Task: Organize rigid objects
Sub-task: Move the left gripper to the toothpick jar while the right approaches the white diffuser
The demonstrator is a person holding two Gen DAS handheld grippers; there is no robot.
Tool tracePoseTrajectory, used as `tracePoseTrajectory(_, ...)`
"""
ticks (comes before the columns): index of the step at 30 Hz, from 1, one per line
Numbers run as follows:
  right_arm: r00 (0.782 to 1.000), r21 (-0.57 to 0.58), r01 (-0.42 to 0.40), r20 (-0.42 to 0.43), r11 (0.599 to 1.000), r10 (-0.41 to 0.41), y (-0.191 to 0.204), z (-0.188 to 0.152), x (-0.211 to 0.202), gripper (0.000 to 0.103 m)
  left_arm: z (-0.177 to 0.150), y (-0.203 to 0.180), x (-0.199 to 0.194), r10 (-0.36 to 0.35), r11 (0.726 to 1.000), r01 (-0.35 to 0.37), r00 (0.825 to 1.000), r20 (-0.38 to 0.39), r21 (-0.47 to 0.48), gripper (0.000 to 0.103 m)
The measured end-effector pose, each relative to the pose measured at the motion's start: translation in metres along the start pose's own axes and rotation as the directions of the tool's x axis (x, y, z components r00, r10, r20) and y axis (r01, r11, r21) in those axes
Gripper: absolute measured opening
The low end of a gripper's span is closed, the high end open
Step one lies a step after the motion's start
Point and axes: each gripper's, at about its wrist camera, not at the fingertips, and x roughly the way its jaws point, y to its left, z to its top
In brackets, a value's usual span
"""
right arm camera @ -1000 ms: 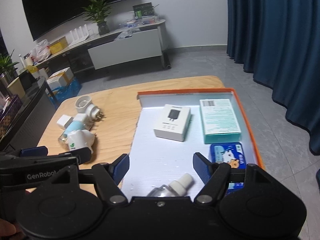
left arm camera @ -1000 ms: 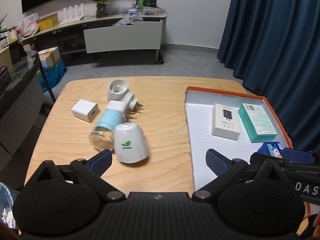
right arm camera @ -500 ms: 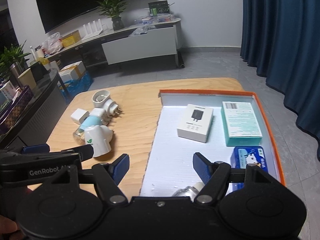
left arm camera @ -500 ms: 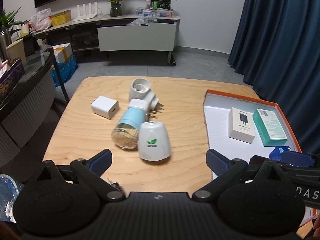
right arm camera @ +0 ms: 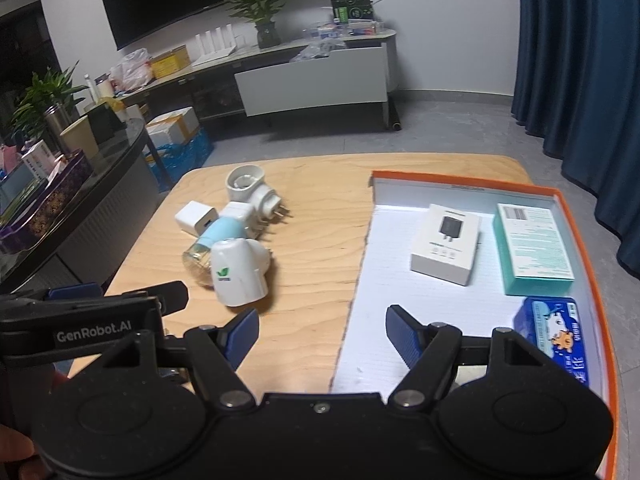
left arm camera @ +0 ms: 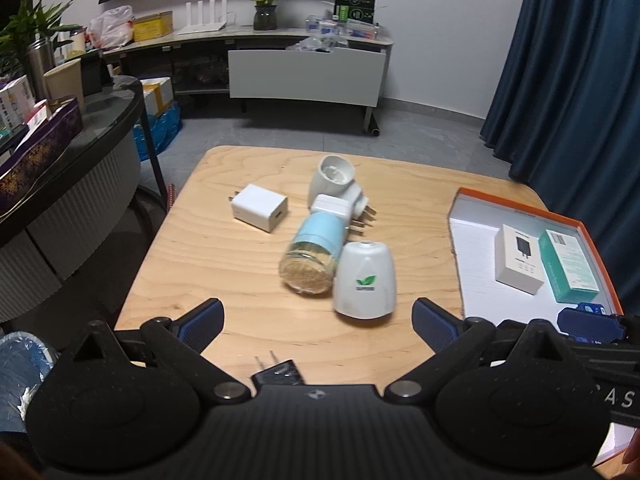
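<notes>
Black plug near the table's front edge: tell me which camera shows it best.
Left wrist view: the black plug lies between the open left tongs, prongs visible, body partly hidden. The right wrist view does not show it.

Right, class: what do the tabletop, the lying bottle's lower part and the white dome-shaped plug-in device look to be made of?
Tabletop: probably light wood or plywood, matte, with wavy grain lines. Bottle: its lower part is clear glass or plastic, since the pale contents show through. Dome-shaped device: likely moulded white plastic, smooth with a soft sheen.

"GenRobot.AI" on left gripper [right arm camera: 94,326] body; other print unreadable
</notes>
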Motion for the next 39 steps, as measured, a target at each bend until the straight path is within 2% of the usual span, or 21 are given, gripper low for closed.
tracePoseTrajectory(21, 0.996, -0.062, -0.072, -0.051, 0.995, 0.069, 0.035, 0.004, 0.035, 0.084, 0.004, 0.040, 0.013, 0.025, 0.997, -0.026, 1.000, -0.017, -0.070, 0.103)
tracePoseTrajectory(39, 0.986, -0.088, -0.136, -0.113, 0.987, 0.126, 0.061, 0.021, 0.098, 0.084, 0.014, 0.070, 0.031, 0.061, 0.994, -0.064, 0.997, -0.042, -0.088, 0.103)
